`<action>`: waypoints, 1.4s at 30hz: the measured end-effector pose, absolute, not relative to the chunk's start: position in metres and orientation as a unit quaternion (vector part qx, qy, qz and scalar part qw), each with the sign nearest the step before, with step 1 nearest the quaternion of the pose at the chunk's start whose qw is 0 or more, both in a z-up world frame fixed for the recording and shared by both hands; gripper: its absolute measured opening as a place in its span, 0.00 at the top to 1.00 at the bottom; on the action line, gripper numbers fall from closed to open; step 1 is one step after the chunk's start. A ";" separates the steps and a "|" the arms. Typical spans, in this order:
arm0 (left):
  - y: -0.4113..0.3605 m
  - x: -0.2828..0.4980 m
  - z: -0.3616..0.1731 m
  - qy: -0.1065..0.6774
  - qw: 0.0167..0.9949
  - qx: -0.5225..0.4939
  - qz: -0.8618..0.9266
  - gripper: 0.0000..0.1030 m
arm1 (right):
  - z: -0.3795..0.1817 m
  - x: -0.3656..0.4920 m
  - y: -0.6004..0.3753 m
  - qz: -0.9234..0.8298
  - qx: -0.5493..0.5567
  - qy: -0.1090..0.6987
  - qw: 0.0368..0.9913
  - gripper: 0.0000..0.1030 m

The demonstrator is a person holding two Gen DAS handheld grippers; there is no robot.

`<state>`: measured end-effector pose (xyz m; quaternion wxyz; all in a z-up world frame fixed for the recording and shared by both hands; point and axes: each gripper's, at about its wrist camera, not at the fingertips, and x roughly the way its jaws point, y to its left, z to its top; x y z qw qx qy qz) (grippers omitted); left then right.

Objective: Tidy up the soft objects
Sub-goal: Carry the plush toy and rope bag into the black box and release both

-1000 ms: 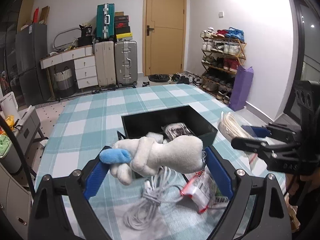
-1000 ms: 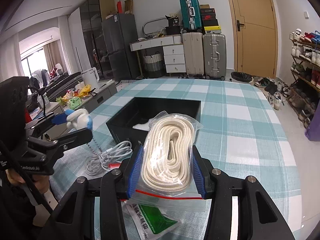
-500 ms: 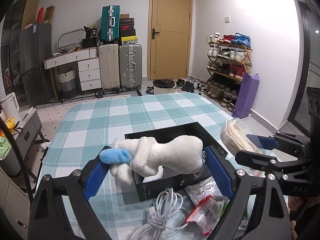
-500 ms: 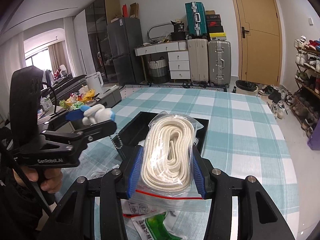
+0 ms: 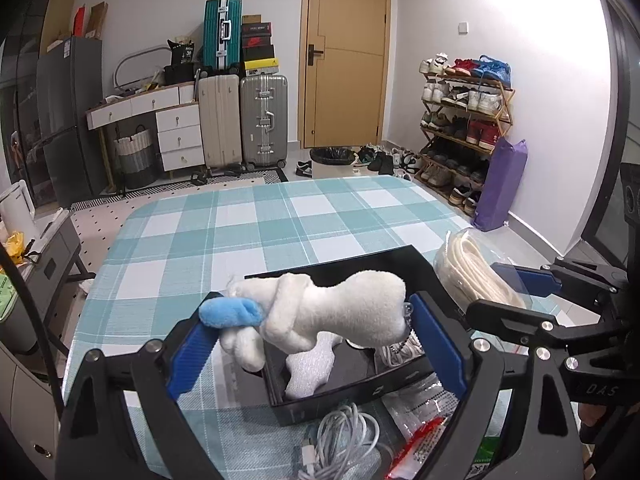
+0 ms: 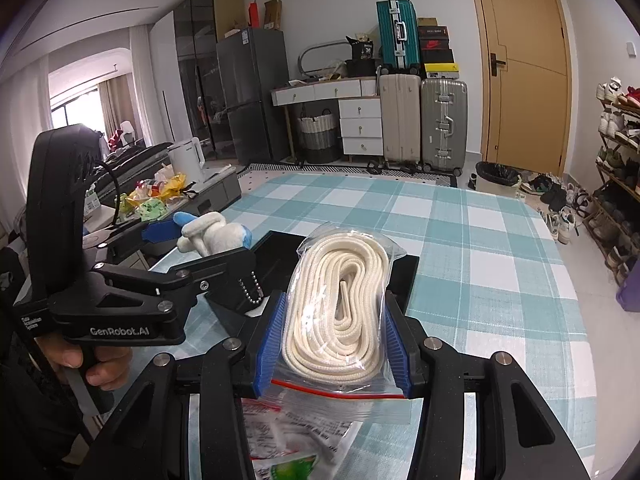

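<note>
My left gripper [image 5: 316, 336] is shut on a white plush toy [image 5: 336, 312] with a blue end and a bead chain, held above the near left part of a black box [image 5: 360, 396]. The toy also shows in the right wrist view [image 6: 212, 234]. My right gripper [image 6: 334, 336] is shut on a clear zip bag of coiled cream rope [image 6: 340, 308], held above the box's near right edge [image 6: 408, 276]. The bag shows at the right in the left wrist view [image 5: 472, 272]. A white foam piece [image 5: 308, 372] lies inside the box.
The box sits on a teal checked tablecloth [image 5: 260, 232]. A coiled white cable [image 5: 344, 440] and plastic packets [image 5: 424, 432] lie in front of the box. More packets [image 6: 296, 440] lie under my right gripper. Suitcases, drawers and a shoe rack stand beyond the table.
Both grippers have lifted and drawn closer to the black box, each keeping its load. The plush toy now hangs over the box's near left part, and the rope bag is at its right edge.
</note>
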<state>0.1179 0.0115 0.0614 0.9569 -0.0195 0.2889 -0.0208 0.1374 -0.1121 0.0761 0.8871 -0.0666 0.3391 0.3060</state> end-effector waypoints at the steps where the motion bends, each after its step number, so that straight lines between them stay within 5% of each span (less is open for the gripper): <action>1: 0.012 0.120 0.061 0.291 0.956 -0.020 -0.020 0.11 | 0.075 0.141 -0.111 0.306 -0.068 0.340 0.887 0.55; 33: 0.021 0.162 0.034 0.325 0.945 -0.038 -0.024 0.11 | 0.036 0.192 -0.097 0.313 -0.106 0.364 0.871 0.55; 42: 0.015 0.162 0.034 0.325 0.944 -0.033 -0.035 0.10 | 0.043 0.187 -0.106 0.287 -0.111 0.352 0.884 0.16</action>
